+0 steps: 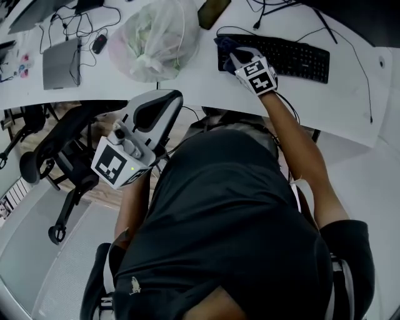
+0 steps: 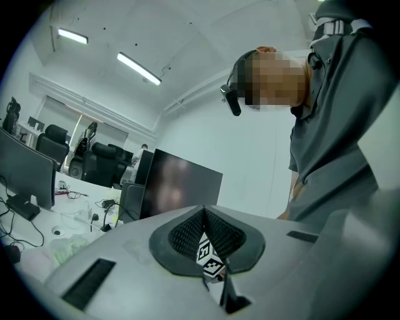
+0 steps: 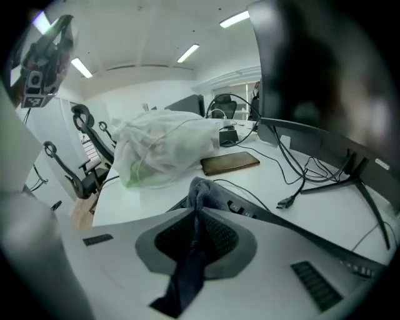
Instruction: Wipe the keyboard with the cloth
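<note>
A black keyboard (image 1: 294, 57) lies on the white desk (image 1: 350, 106) at the upper right. My right gripper (image 1: 236, 57) sits at the keyboard's left end, shut on a dark blue cloth (image 1: 225, 44). In the right gripper view the cloth (image 3: 203, 190) is pinched between the jaws of that gripper (image 3: 197, 215) and bunches just past the tips, over the keyboard (image 3: 269, 219). My left gripper (image 1: 167, 100) is held off the desk near the person's body, away from the keyboard. In its own view the left gripper (image 2: 203, 211) is shut and holds nothing, and points up into the room.
A crumpled clear plastic bag (image 1: 156, 40) lies left of the keyboard, with a phone (image 1: 212, 12) behind it. A grey laptop (image 1: 60, 62) and cables lie far left. A monitor stand (image 3: 353, 172) and cables are behind the keyboard. An office chair (image 1: 62, 144) stands below the desk edge.
</note>
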### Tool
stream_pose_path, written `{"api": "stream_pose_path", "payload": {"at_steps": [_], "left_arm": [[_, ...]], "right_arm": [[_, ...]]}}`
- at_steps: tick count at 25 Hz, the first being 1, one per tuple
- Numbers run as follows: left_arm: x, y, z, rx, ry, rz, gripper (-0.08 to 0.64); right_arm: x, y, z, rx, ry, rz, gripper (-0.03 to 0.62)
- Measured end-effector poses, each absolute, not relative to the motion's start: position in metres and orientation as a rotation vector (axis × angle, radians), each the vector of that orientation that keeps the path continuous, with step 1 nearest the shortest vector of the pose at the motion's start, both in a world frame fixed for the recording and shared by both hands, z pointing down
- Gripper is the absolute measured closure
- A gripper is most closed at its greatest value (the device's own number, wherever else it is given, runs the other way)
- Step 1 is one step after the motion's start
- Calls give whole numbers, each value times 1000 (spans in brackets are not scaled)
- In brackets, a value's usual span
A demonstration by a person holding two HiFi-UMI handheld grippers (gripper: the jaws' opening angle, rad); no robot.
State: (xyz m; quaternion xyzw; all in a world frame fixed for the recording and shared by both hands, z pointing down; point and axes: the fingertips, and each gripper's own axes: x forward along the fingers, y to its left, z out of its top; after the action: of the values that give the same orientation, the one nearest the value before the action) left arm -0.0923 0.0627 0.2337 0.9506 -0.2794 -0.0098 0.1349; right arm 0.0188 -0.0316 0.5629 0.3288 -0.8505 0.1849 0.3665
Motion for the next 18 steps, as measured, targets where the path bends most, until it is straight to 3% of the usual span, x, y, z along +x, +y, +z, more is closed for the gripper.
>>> {"api": "stream_pose_path", "payload": {"at_steps": [6, 13, 18], "left_arm": [[-93, 64, 235, 2741, -812, -36, 555], [-88, 59, 235, 2758, -809, -22, 555], [-99, 57, 234, 2746, -866, -34, 555]], "right_arm": [[42, 27, 565, 763, -2132, 529, 557], [64, -72, 553, 1004, -2112, 403, 557], [47, 20, 567, 865, -2130, 471, 558]]}}
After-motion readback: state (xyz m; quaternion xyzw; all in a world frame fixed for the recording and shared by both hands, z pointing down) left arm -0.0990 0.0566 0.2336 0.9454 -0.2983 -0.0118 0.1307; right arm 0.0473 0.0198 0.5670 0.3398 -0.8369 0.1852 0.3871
